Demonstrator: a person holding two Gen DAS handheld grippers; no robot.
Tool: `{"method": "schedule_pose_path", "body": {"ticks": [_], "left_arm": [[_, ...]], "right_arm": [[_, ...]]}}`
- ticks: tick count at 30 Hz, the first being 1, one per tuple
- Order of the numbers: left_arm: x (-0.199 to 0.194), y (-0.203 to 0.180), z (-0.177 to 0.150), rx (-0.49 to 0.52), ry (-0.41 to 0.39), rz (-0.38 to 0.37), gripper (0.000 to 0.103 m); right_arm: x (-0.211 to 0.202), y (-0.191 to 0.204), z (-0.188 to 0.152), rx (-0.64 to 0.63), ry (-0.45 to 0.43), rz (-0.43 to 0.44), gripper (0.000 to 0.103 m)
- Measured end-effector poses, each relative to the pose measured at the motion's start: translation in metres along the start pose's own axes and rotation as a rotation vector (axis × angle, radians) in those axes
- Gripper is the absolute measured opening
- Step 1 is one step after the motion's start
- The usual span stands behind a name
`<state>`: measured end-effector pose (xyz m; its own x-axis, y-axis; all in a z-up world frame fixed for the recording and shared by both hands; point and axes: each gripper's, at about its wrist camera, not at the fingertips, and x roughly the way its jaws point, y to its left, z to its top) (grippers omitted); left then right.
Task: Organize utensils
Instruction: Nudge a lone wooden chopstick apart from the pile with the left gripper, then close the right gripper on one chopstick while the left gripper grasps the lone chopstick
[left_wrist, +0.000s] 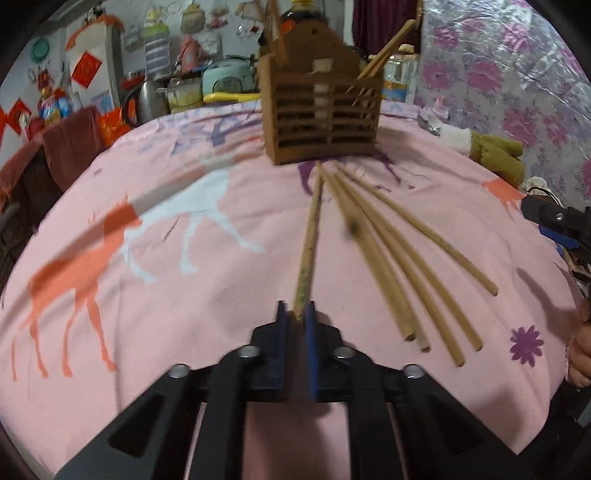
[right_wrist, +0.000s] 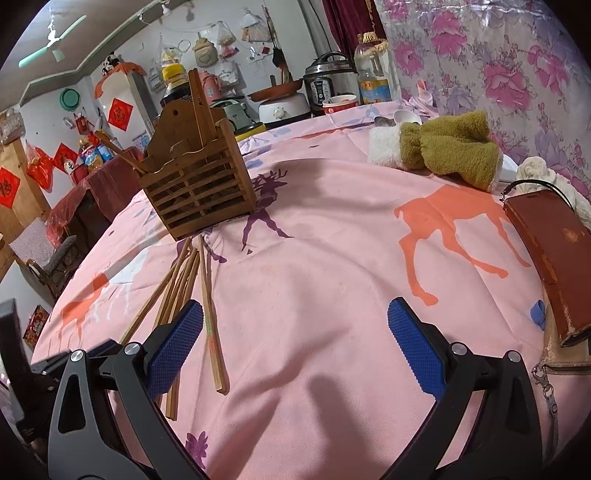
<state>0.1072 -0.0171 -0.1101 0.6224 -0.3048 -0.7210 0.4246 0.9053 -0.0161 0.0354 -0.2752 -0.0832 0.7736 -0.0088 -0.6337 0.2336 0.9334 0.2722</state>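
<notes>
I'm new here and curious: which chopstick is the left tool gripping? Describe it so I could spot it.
Find the slatted brown wooden utensil holder on the pink animal-print tablecloth. A fan of plain wooden chopsticks spreads toward you from its base. The leftmost chopstick, pinched in the left tool, alone carries green printing.

1. The near end of one chopstick (left_wrist: 309, 251) is hidden between the blue pads of the left gripper (left_wrist: 296, 314); contact cannot be confirmed.
2. The lower ends of the loose chopsticks (right_wrist: 177, 291) are covered by the right gripper's left finger (right_wrist: 173, 349) in the right wrist view.
3. The lower parts of the chopsticks standing in the wooden holder (left_wrist: 321, 110) are screened by its slats.
4. The holder and the bottle (left_wrist: 301, 14) behind it are blurred; the bottle's top is cut off by the frame edge.
5. A brown case (right_wrist: 550, 266) is cut off at the right edge.
</notes>
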Motion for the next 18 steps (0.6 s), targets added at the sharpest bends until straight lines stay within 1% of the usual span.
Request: {"method": "schedule_pose_path", "body": {"ticks": [1, 3, 7, 8, 9, 10, 11, 12, 13, 14, 15, 16, 17, 18], "left_arm": [[-0.002, 0.002, -0.001, -0.005, 0.002, 0.007, 0.008], [-0.005, 0.009, -0.004, -0.019, 0.003, 0.050, 0.006], [-0.015, 0.026, -0.011, -0.073, 0.006, 0.082, 0.006], [-0.016, 0.028, -0.013, -0.080, 0.003, 0.093, 0.006], [-0.017, 0.031, -0.015, -0.091, -0.001, 0.102, 0.009], [-0.017, 0.032, -0.015, -0.099, -0.007, 0.096, 0.009], [-0.018, 0.033, -0.015, -0.109, -0.012, 0.086, 0.011], [-0.018, 0.034, -0.015, -0.115, -0.015, 0.077, 0.024], [-0.018, 0.034, -0.016, -0.119, -0.022, 0.050, 0.033], [-0.018, 0.033, -0.017, -0.119, -0.027, 0.032, 0.058], [-0.018, 0.030, -0.018, -0.111, -0.029, 0.036, 0.083], [-0.016, 0.027, -0.019, -0.103, -0.025, 0.059, 0.091], [-0.014, 0.025, -0.020, -0.094, -0.022, 0.082, 0.094], [-0.013, 0.023, -0.021, -0.083, -0.026, 0.094, 0.094]], "right_arm": [[0.001, 0.000, -0.001, 0.002, 0.002, 0.000, 0.097], [0.002, 0.000, -0.001, 0.005, 0.003, 0.000, 0.097], [0.002, 0.000, -0.001, 0.001, 0.003, 0.001, 0.097], [0.002, -0.001, -0.001, 0.001, 0.002, 0.001, 0.096], [0.002, -0.001, -0.001, -0.002, 0.002, 0.002, 0.097], [0.002, 0.000, -0.001, -0.005, 0.001, 0.002, 0.096], [0.001, 0.000, -0.001, -0.008, 0.000, 0.002, 0.097], [0.001, 0.001, -0.001, -0.014, -0.002, 0.001, 0.097], [0.000, 0.001, -0.001, -0.020, -0.004, 0.002, 0.096], [-0.001, 0.002, -0.001, -0.030, -0.008, 0.002, 0.096], [-0.003, 0.005, -0.003, -0.049, -0.017, 0.002, 0.096], [-0.005, 0.007, -0.004, -0.065, -0.024, 0.005, 0.096], [-0.007, 0.010, -0.006, -0.088, -0.032, 0.009, 0.096], [-0.009, 0.014, -0.009, -0.113, -0.038, 0.014, 0.096]]}}
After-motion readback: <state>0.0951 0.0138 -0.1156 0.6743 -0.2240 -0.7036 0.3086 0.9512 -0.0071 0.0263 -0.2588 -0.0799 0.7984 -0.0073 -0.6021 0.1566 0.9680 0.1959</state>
